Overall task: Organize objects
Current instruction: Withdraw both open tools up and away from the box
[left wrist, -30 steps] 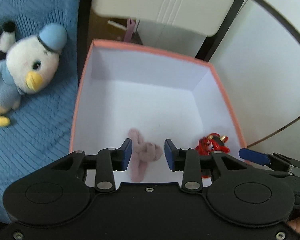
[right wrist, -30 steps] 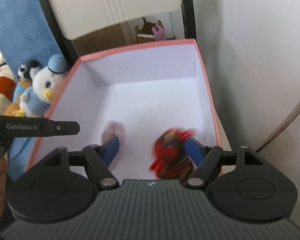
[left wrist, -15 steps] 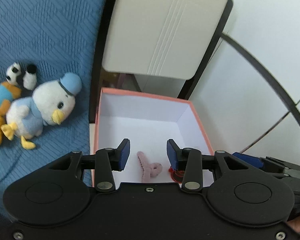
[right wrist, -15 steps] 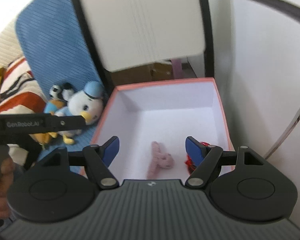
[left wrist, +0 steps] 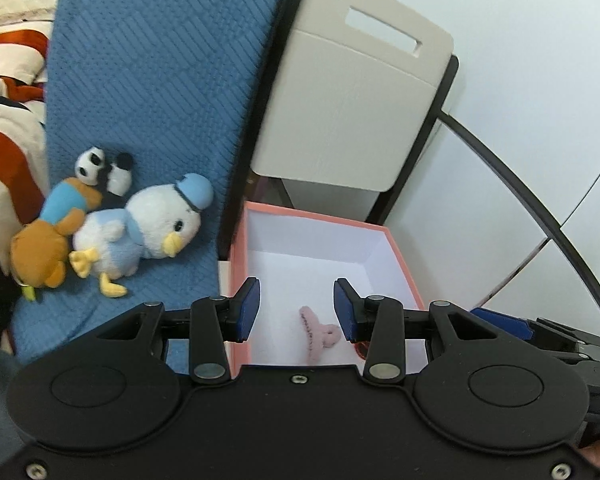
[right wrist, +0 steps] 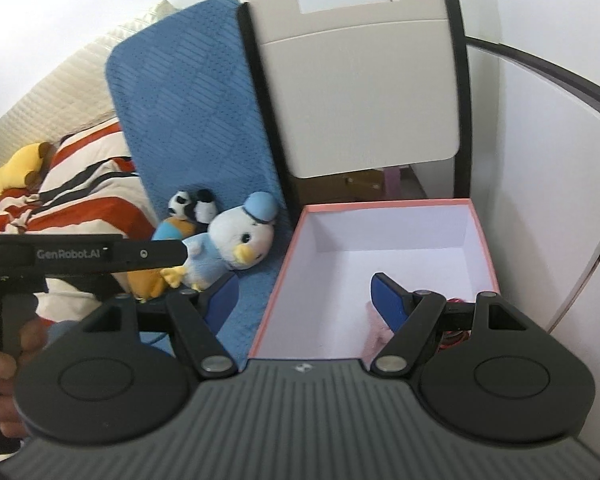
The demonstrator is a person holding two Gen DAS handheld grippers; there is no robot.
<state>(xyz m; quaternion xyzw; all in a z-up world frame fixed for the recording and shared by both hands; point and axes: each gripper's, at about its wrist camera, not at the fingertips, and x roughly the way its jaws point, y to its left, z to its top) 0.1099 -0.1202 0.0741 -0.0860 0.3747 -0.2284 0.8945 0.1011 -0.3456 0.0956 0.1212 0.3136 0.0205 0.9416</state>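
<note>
Two small items, a pink knitted piece and a red toy, lie in the pink-rimmed box, and with my left tool and right tool both spread and empty, I judge the duck plush on the blue blanket comes next.

A beige chair back with a slot near its top stands on a black frame. Just beside the chair back, a blue quilted blanket hangs down. Past the blanket, away from the chair back, lies red, white and black striped bedding with a yellow plush on it. On the chair back's other side are white cabinet panels.
</note>
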